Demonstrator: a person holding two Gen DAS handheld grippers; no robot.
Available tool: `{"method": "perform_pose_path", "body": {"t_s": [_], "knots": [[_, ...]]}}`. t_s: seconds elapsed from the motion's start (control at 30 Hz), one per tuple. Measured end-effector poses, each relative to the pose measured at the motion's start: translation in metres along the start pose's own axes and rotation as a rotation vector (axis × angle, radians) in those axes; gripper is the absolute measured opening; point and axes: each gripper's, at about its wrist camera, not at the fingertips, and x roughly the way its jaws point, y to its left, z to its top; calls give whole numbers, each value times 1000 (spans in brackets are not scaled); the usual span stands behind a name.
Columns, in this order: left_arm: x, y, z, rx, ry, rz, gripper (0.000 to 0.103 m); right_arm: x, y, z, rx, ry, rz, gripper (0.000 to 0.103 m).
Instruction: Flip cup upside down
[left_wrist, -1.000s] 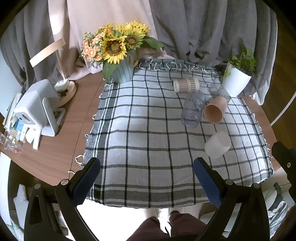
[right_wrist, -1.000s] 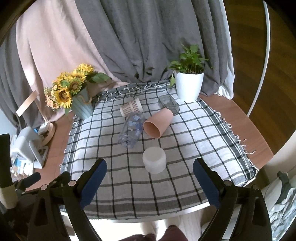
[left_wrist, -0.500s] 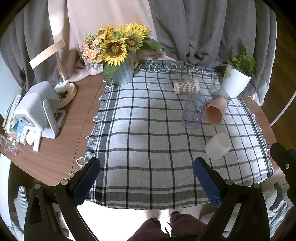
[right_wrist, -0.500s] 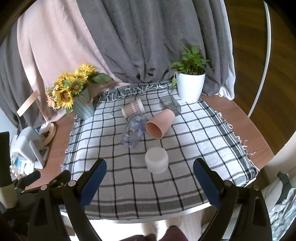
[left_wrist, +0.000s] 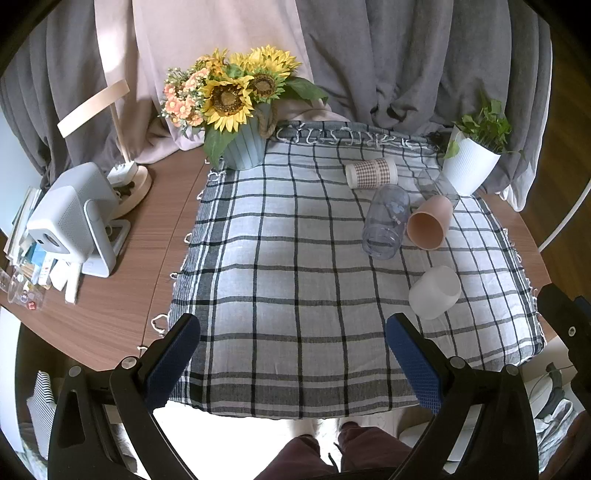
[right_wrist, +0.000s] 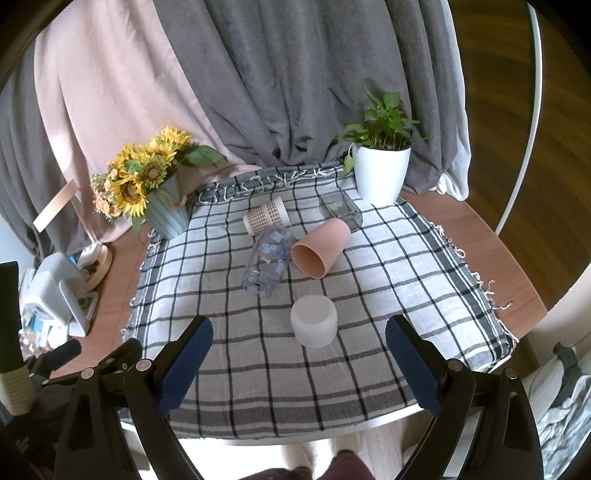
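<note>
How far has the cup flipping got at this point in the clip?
Done: the white cup seems to stand mouth-down on the checked cloth. In hand: nothing; the left gripper and right gripper hover above the near edge, jaws wide open. Left: the pink cup, floral clear cup, checked paper cup and clear glass all lie on their sides.

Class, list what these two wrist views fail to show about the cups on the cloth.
1. White cup: both views leave it unclear which end is its mouth.
2. Clear glass: partly behind the pink cup in both views; its pose is unclear.
3. Checked cup: far and small, its opening not visible.
4. Table: its near edge lies behind both open grippers.
</note>
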Motion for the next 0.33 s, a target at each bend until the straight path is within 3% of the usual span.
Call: {"method": "perform_pose_path", "body": {"t_s": [0.33], "knots": [[0,-2,0,0,0,-4,102,0,4,1,0,5,0,95]]}}
